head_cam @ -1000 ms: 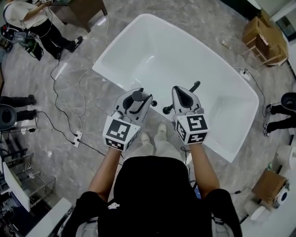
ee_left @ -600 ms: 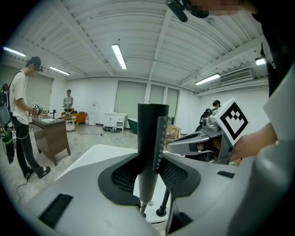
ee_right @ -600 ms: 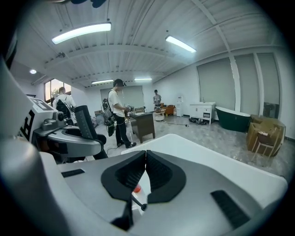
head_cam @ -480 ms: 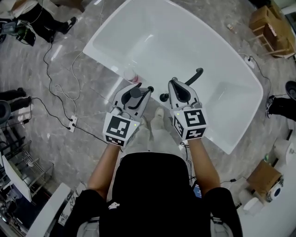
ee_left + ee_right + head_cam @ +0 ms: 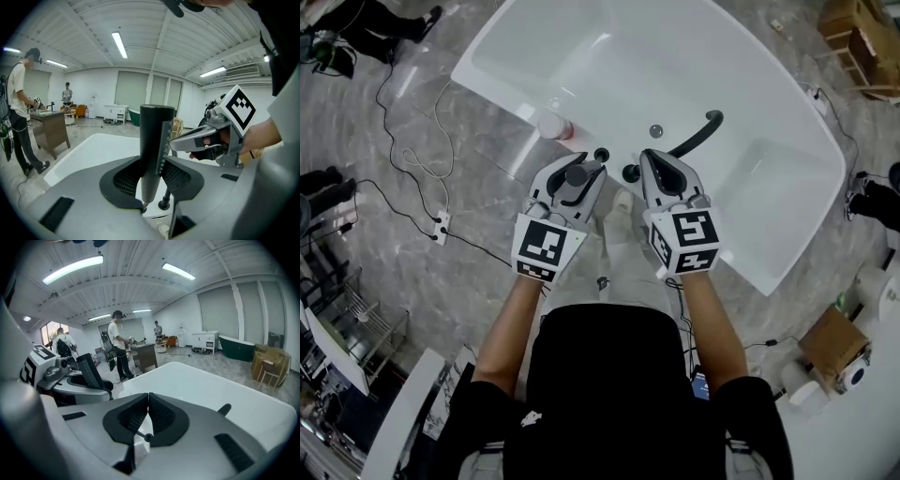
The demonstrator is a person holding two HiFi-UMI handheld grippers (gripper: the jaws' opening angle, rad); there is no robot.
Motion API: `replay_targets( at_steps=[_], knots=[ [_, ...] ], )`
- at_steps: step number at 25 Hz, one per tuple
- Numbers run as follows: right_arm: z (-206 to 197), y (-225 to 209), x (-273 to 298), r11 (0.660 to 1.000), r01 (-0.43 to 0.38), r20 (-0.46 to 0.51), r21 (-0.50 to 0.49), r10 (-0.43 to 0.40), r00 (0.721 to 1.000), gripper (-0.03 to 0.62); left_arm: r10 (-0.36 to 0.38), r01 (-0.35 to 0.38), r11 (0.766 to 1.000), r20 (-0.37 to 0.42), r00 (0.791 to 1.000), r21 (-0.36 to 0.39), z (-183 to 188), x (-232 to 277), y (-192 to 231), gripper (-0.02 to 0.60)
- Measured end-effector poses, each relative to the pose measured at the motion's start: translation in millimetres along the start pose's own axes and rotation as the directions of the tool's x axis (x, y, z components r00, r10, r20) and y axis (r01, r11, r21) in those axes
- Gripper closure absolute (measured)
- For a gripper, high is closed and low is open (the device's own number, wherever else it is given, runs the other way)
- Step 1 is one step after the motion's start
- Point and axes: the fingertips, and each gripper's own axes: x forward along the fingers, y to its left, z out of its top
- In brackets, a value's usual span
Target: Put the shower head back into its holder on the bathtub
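The black, cylinder-shaped shower head [image 5: 575, 178] [image 5: 154, 126] stands upright between the pads of my left gripper [image 5: 579, 167] [image 5: 153, 161], which is shut on it. It hangs just above the near rim of the white bathtub [image 5: 741, 216]. Small black fittings [image 5: 602, 153] sit on that rim ahead of the jaws, and one round knob [image 5: 164, 205] shows below the shower head. My right gripper [image 5: 652, 157] [image 5: 148, 397] is beside the left one, jaws shut together with nothing between them. In the right gripper view the left gripper with the shower head [image 5: 89, 371] shows at the left.
A curved black spout [image 5: 698, 136] [image 5: 224, 409] reaches over the tub, near a drain [image 5: 655, 130]. A pink-topped bottle [image 5: 555, 127] stands on the rim at left. Cables and a power strip [image 5: 441, 225] lie on the floor. People stand at the far left; boxes [image 5: 853, 23] sit at right.
Both grippers have sunk toward the tub's near rim, the left still carrying the shower head. The rim fittings and spout now lie just ahead of the jaws.
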Motion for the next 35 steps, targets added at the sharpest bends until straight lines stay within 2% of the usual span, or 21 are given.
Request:
replay_targets(
  at_steps=[18, 35],
  knots=[
    [-83.3, 4.6, 32.8, 0.999, -0.035, -0.116, 0.033, 0.039, 0.992, 0.572, -0.015, 0.012, 1.000, -0.099, 0.995, -0.028, -74.4, 45.9, 7.3, 0.437],
    [-139.7, 4.1, 55.2, 0.997, -0.049, -0.181, 0.056, 0.058, 0.982, 0.572, -0.017, 0.014, 0.999, -0.126, 0.992, -0.029, -127.0, 79.8, 14.8, 0.437]
  ],
)
